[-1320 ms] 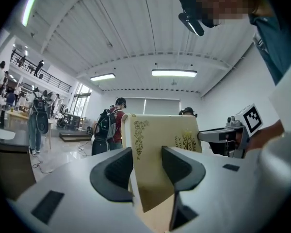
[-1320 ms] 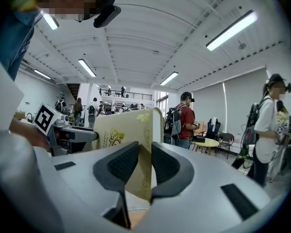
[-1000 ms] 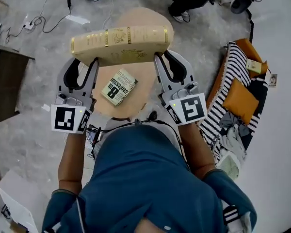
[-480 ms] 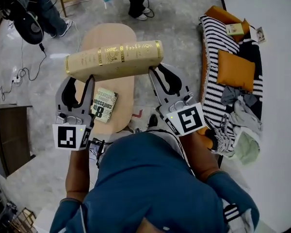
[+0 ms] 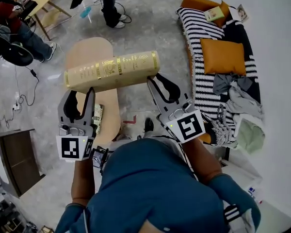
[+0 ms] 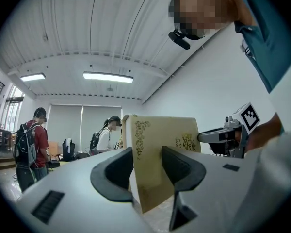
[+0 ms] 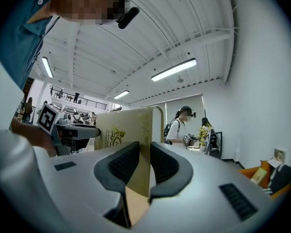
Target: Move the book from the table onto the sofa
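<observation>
Two ends of the book (image 5: 111,71) clamped by left gripper (image 5: 82,93) and right gripper (image 5: 161,84); long axis across frame; sofa (image 5: 194,24) upper right, nearer right gripper.

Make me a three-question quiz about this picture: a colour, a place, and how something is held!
1. Colour of the square cushion on the sofa? A green B orange C purple
2. Where is the big gold book? A on the sofa B held up between the left hand-held gripper and right hand-held gripper C in a bag
3. The left hand-held gripper's jaws are: A shut on the book B open, empty C holding a cup
Answers: B, it looks orange; B, each end is clamped mid-air; A, the cover is pinched between them.
</observation>
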The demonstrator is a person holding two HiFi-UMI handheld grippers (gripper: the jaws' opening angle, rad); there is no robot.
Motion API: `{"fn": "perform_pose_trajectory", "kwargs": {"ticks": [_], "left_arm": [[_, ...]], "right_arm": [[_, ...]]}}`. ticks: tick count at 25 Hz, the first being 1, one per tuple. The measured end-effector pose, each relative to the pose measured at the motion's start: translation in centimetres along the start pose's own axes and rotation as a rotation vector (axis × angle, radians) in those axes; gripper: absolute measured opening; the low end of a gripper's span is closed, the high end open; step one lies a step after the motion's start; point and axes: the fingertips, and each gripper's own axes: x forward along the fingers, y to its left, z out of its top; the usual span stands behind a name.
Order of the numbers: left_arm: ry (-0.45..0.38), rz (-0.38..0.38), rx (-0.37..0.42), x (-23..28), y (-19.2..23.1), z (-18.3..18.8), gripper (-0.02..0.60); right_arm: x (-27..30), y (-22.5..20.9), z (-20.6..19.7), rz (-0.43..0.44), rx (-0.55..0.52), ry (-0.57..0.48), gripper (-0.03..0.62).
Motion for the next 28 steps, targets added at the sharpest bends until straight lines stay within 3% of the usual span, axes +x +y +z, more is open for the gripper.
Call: {"fn": "perform_pose_trajectory", "kwargs": {"ticks": [9, 24, 28], "left_arm": [[-0.049, -0.199, -0.034, 0.9, -1.9, 2.0, 0.177], [-0.079, -0.593, -0.074, -1.1, -5.2, 2.2, 0.176], [-0.106, -0.673, -0.103, -2.0, -9.0, 1.7, 0.176]], "right_arm": [[-3.7, 0.5, 1.6, -0.179, -0.023, 0.029, 0.081], [-11.9, 7.3, 2.9, -0.574, -0.048, 0.083, 0.078], [-15.8, 7.6, 2.1, -0.640, -0.064, 0.088, 0.078]]}}
